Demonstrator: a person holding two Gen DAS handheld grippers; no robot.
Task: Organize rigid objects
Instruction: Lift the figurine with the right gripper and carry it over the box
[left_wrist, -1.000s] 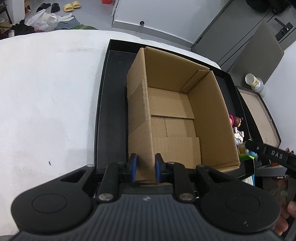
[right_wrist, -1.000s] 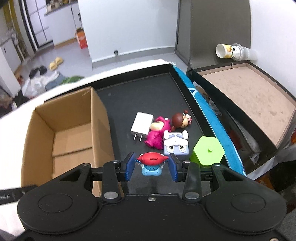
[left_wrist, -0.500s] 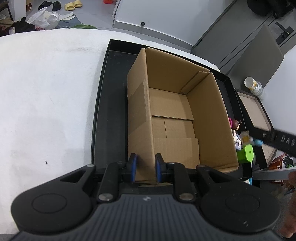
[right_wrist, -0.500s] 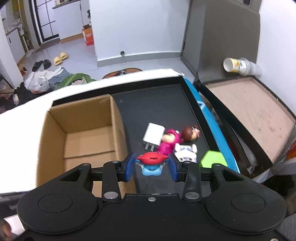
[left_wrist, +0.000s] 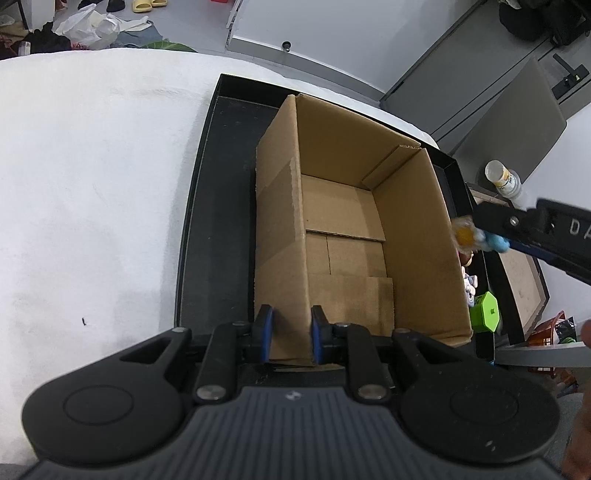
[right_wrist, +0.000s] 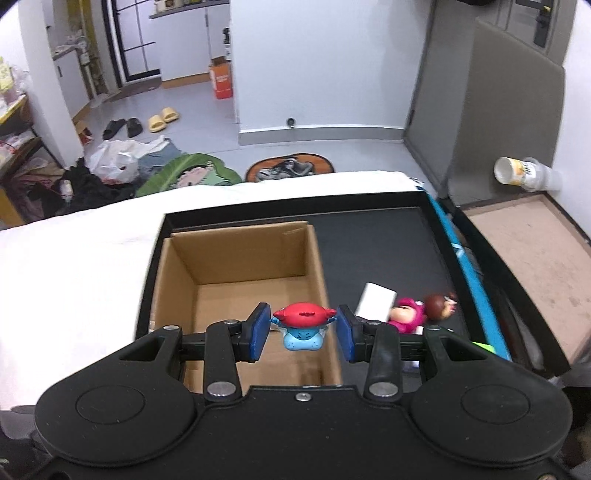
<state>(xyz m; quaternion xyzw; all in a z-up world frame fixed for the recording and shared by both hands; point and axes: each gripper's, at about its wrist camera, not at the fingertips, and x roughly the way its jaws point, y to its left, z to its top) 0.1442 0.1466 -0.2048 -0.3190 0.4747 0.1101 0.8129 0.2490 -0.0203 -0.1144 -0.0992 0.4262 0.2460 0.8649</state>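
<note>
An open cardboard box (left_wrist: 343, 229) stands in a black tray (left_wrist: 218, 206); it also shows in the right wrist view (right_wrist: 236, 280). My left gripper (left_wrist: 289, 338) is shut on the box's near left corner wall. My right gripper (right_wrist: 303, 330) is shut on a small red-and-blue toy figure (right_wrist: 303, 325), held in the air over the box's right part. In the left wrist view the right gripper (left_wrist: 480, 236) comes in from the right above the box's right wall. A white charger (right_wrist: 376, 304), a pink figure (right_wrist: 406, 317) and a brown-haired figure (right_wrist: 437, 304) lie on the tray (right_wrist: 369, 236) right of the box.
A green hexagonal block (left_wrist: 485, 312) and a white-grey figure (left_wrist: 470, 286) lie right of the box. A white cloth (left_wrist: 92, 184) covers the table at left. A brown-lined black case (right_wrist: 524, 236) with a fallen paper cup (right_wrist: 524, 173) stands at right.
My right gripper has risen and moved left with the toy figure, from over the tray's toys to over the box. My left gripper stays on the box wall.
</note>
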